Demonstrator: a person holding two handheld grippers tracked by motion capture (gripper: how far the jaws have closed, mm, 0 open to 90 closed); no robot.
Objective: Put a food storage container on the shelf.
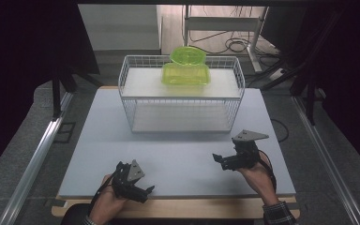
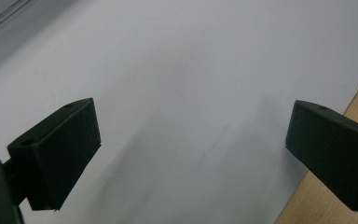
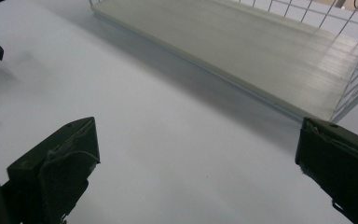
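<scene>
A white wire rack [image 1: 126, 91] with two shelves stands at the back middle of the white mat [image 1: 178, 159]. On its upper shelf sits a translucent lime-green box [image 1: 185, 75], and a round green lid [image 1: 187, 55] leans behind it. My left gripper [image 1: 145, 191] rests near the mat's front edge at the left, open, with nothing between its jaws [image 2: 191, 140]. To the right, my right gripper [image 1: 219, 160] hovers over the mat in front of the rack, open and empty [image 3: 196, 154]. The rack's lower shelf [image 3: 242, 51] lies ahead of it.
The mat lies on a wooden table [image 1: 197, 208] whose edge shows along the front. Metal rails [image 1: 37, 159] run down both sides. Cables [image 1: 234, 44] and a frame stand on the floor behind the rack. Dark drapes hang at left and right.
</scene>
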